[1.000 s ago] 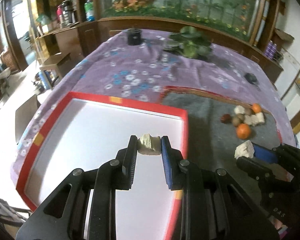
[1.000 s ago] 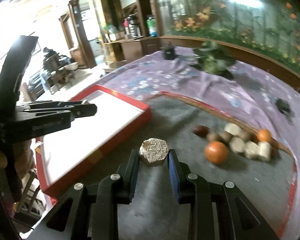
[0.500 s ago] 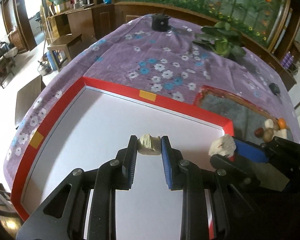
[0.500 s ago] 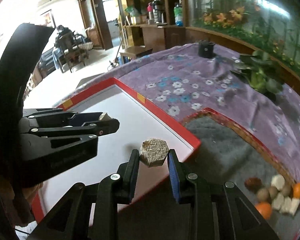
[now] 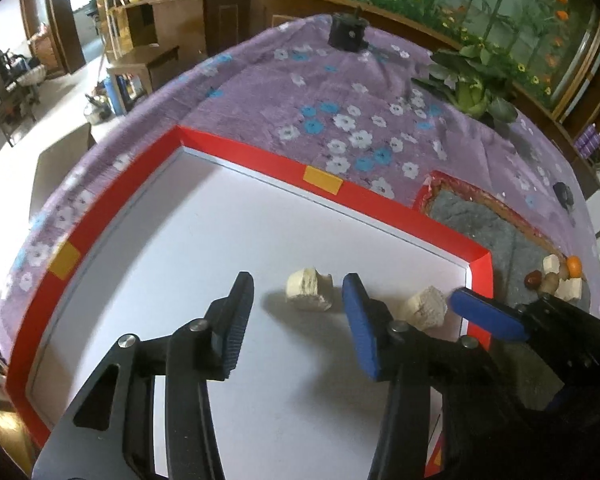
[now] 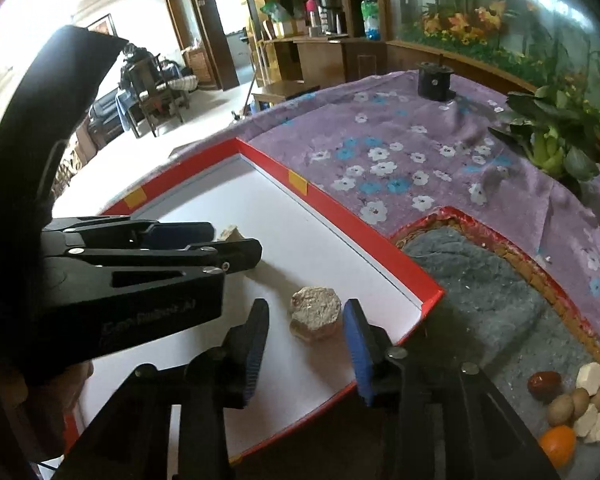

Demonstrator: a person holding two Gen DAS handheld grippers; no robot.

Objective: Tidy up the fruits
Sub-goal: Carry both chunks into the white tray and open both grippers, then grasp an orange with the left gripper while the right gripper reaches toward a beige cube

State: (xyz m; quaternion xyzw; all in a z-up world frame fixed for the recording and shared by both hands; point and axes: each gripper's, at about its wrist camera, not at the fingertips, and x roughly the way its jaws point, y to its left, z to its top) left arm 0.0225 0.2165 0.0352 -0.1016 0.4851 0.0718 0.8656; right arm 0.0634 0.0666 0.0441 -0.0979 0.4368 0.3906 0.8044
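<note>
My left gripper [image 5: 298,300] is open over the white floor of the red-rimmed tray [image 5: 380,208]. A pale beige chunk [image 5: 310,290] lies on the tray between its jaws. My right gripper [image 6: 306,320] is open too, with a hexagonal beige piece [image 6: 316,314] resting on the tray [image 6: 340,216] between its jaws. That piece also shows in the left wrist view [image 5: 426,308], beside the right gripper's blue finger [image 5: 488,314]. The left gripper shows in the right wrist view [image 6: 204,240], with the pale chunk [image 6: 230,234] just beyond it.
A grey mat [image 6: 492,288] with a red rim lies right of the tray, holding a pile of oranges [image 6: 558,444], a red date [image 6: 544,382], brown fruits and white chunks. A leafy vegetable [image 6: 552,140] and a black object [image 6: 434,80] sit on the purple floral cloth.
Both grippers moved over the tray, came down and opened. The pale chunk and the hexagonal piece, held before, now rest on the tray floor.
</note>
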